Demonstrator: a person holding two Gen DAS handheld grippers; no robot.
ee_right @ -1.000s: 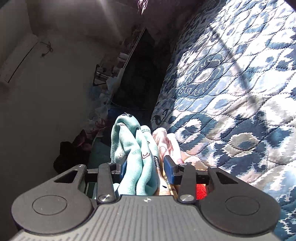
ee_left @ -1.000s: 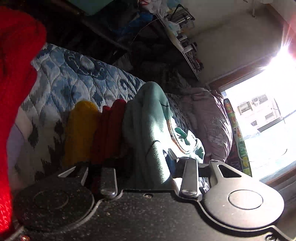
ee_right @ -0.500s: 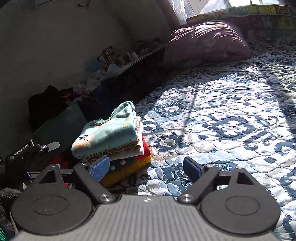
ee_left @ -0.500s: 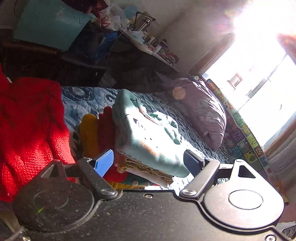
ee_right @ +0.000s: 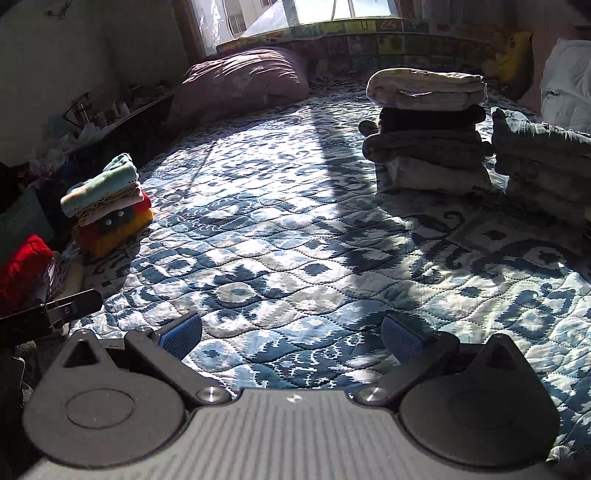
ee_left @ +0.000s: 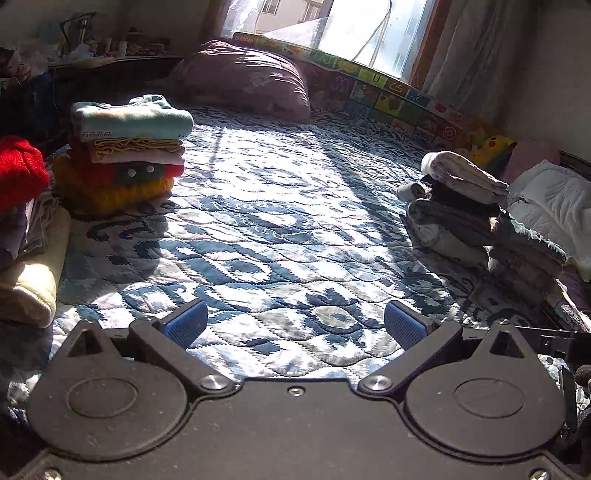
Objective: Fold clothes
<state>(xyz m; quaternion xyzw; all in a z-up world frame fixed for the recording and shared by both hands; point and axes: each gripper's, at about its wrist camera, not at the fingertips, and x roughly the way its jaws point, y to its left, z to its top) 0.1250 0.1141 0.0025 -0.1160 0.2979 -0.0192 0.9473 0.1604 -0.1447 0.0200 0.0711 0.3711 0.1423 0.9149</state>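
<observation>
Broadly, the quilt (ee_left: 295, 229) lies bare through its middle, with a folded stack topped by a teal garment (ee_left: 129, 118) at its left edge and grey piles (ee_right: 428, 133) right. Left gripper (ee_left: 295, 325) and right gripper (ee_right: 291, 332) hover wide apart, empty.

A purple pillow (ee_left: 243, 86) lies at the bed's far edge beneath the window (ee_left: 332, 29); a yellow plush toy (ee_left: 489, 146) sits in the bed's far right corner.

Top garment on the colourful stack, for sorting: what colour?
Light teal top garment, clearest in the left wrist view.
</observation>
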